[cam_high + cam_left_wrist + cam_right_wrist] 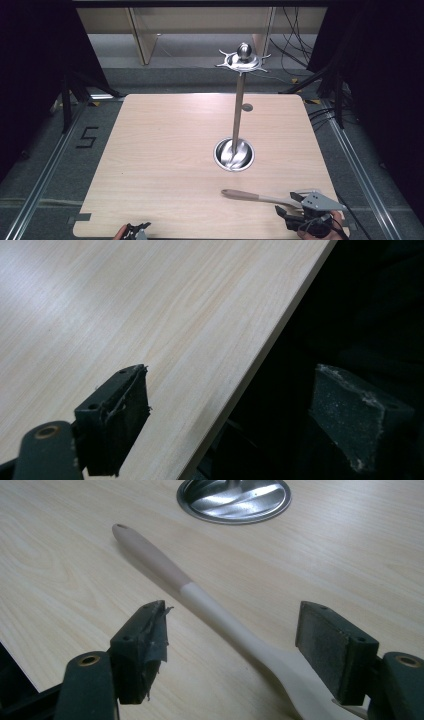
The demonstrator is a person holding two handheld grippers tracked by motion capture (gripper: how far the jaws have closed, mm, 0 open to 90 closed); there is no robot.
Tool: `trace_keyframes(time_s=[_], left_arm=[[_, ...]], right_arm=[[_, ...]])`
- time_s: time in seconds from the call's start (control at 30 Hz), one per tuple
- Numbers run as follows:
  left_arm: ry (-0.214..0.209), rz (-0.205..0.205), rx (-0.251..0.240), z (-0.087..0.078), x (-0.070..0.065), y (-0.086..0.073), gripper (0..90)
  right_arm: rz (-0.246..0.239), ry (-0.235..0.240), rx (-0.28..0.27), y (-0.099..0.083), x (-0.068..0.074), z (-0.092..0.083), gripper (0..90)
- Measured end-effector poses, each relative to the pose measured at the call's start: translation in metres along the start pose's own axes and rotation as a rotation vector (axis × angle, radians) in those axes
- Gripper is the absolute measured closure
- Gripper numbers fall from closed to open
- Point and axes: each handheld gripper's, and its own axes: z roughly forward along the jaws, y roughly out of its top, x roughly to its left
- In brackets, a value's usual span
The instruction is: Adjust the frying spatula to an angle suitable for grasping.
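A wooden spatula [255, 196] lies flat near the table's front right; its brown handle end points left and its pale blade end lies toward my right gripper [289, 204]. In the right gripper view the spatula [220, 615] runs between the spread jaws, and the right gripper [232, 650] is open around its pale part without touching it. A steel utensil stand [239, 100] rises from a round base [234, 154] in the middle of the table. My left gripper [136, 232] sits at the front edge, and the left gripper [240, 425] is open with nothing in it.
The light wooden table [165, 150] has its front edge [250, 375] just under the left gripper. The stand's hooked top ring [243, 59] sits high above the table's far side. Dark floor, metal rails and cables surround the table.
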Motion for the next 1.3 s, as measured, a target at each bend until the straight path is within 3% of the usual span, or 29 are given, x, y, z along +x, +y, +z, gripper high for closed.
trace_keyframes(time_s=[0.13,0.2,0.3,0.4,0.43,0.5,0.6,0.63,0.67,0.7,0.77,0.8,0.83,0.87,0.93,0.97,1.0,1.1,1.2,1.23,1.3], left_arm=[[-0.006,-0.001,-0.001,0.001,0.000,0.000,15.0],[-0.022,-0.006,-0.003,0.002,0.000,-0.001,15.0],[-0.006,-0.002,-0.002,0.001,0.000,0.000,15.0],[-0.006,-0.003,-0.002,0.001,0.000,0.000,15.0],[0.000,-0.003,0.000,0.002,0.000,-0.001,15.0],[0.005,-0.004,0.002,0.002,0.000,-0.001,15.0],[-0.009,-0.002,0.005,0.004,0.000,0.000,15.0],[-0.002,-0.002,0.003,0.004,0.000,-0.001,15.0],[-0.002,-0.002,0.003,0.004,0.000,-0.001,15.0],[0.013,-0.002,0.004,0.003,0.000,0.000,15.0],[0.013,0.000,0.007,0.003,0.000,-0.001,15.0],[0.013,0.000,0.007,0.003,0.000,-0.001,15.0],[0.012,0.001,0.008,0.002,0.000,-0.001,15.0],[0.002,-0.001,0.006,0.002,0.000,0.000,15.0],[-0.016,-0.004,0.005,0.003,0.000,-0.001,15.0],[-0.006,-0.003,0.006,0.002,0.000,-0.001,15.0],[-0.006,-0.003,0.006,0.002,0.000,-0.001,15.0],[0.006,-0.005,0.005,0.002,0.000,-0.001,15.0],[0.002,-0.001,0.008,0.002,0.000,-0.001,15.0],[-0.020,-0.004,0.006,0.003,0.000,-0.001,15.0],[-0.006,0.000,0.008,0.003,0.000,-0.001,15.0]], right_arm=[[-0.036,0.000,-0.002,0.002,-0.001,0.003,30.1],[-0.004,0.007,0.008,0.002,0.002,0.003,30.3],[-0.048,0.004,0.010,0.004,0.000,0.005,30.3],[-0.046,0.002,0.012,0.005,0.002,0.007,30.3],[-0.017,0.011,0.020,0.005,0.005,0.007,30.3],[-0.072,0.013,0.016,0.008,0.002,0.011,30.4],[-0.060,0.011,0.029,0.010,0.004,0.012,30.5],[-0.088,0.005,0.019,0.013,0.003,0.016,30.9],[-0.088,0.005,0.019,0.013,0.003,0.016,30.9],[-0.033,0.014,0.042,0.017,0.007,0.016,31.0],[-0.103,0.008,0.019,0.021,0.001,0.020,30.8],[-0.103,0.008,0.019,0.021,0.001,0.020,30.8],[-0.062,0.018,0.048,0.022,0.004,0.020,30.2],[-0.094,0.046,0.047,0.027,0.000,0.025,27.8],[-0.070,0.061,0.062,0.029,0.003,0.027,26.4],[-0.111,0.061,0.058,0.031,0.001,0.029,25.2],[-0.111,0.061,0.058,0.031,0.001,0.029,25.2],[-0.180,0.085,0.106,0.037,0.004,0.035,24.8],[-0.184,0.091,0.141,0.040,0.006,0.039,25.0],[-0.204,0.109,0.168,0.042,0.007,0.043,27.6],[-0.198,0.116,0.199,0.044,0.009,0.047,30.2]])
